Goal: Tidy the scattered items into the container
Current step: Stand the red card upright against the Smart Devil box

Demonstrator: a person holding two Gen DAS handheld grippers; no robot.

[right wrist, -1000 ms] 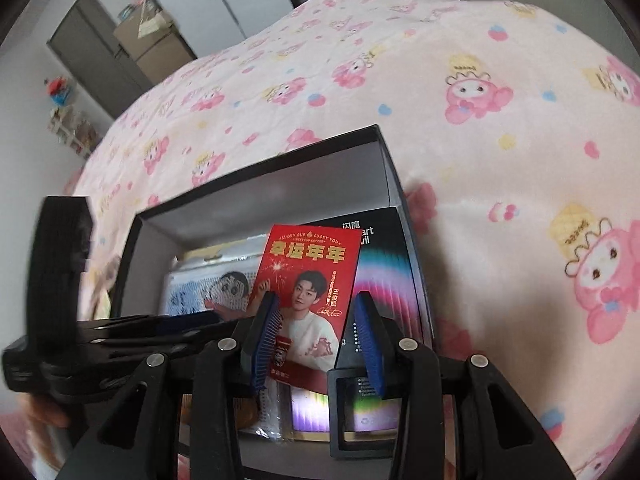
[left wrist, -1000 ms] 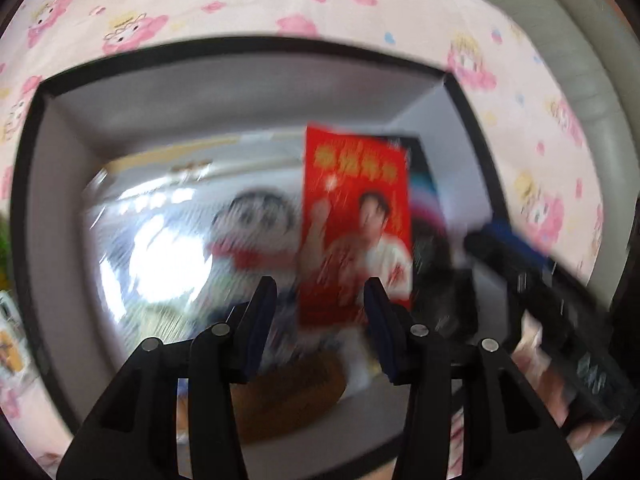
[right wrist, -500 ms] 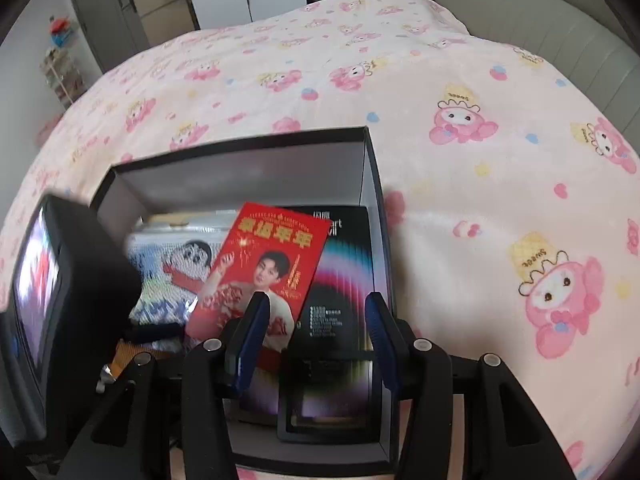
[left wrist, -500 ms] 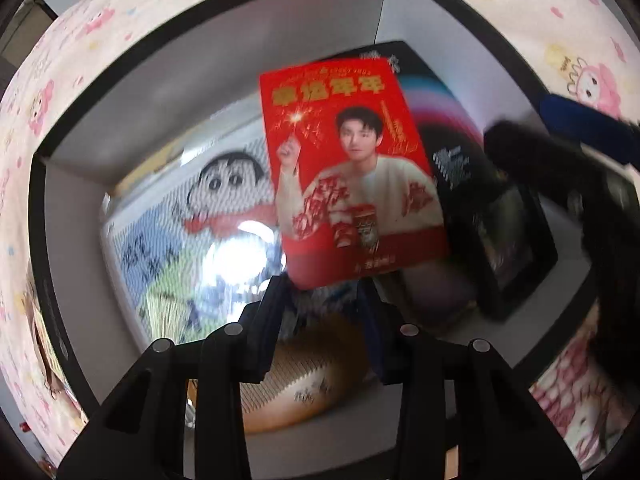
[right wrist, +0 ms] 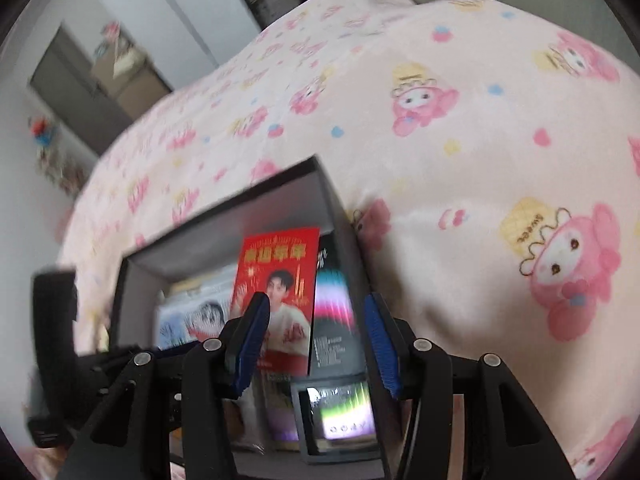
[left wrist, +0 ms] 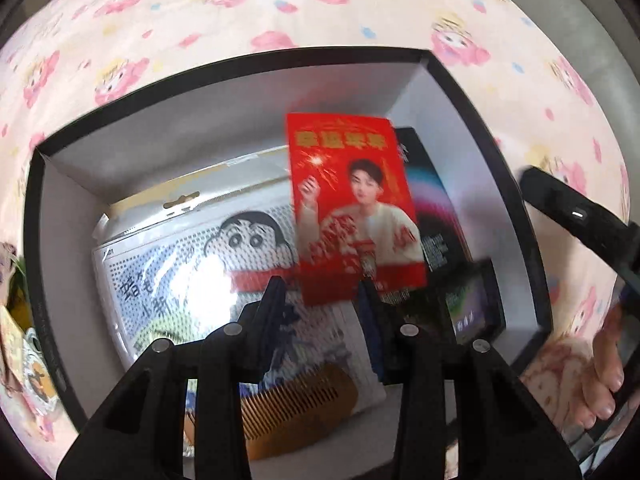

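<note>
the red card with a printed portrait (left wrist: 356, 216) stands in the middle of the left wrist view, upright in the frame with its long axis running from the fingertips up toward the far wall of the black box (left wrist: 472, 92). its lower edge sits between the tips of the left gripper (left wrist: 322, 292), whose fingers look closed in on that edge, so i judge the card is pinched there and held over the open box, not yet lying flat. in the right wrist view the same card (right wrist: 276, 300) shows left of centre, beyond the left finger of the right gripper (right wrist: 316, 344), whose blue-padded fingers stand wide apart around nothing; the left gripper is plainly the nearer one

under the card, in the lower left of the box, lies a shiny cartoon-printed packet (left wrist: 200, 264) with a brown comb (left wrist: 300, 412) on its near end. to the right are a dark box with rainbow stripes (left wrist: 432, 200) and a small black screen-like frame (left wrist: 472, 304). the release only needs a drop, though the card may slide off the glossy packet. the pink cartoon bedsheet (left wrist: 280, 4) surrounds the box
</note>
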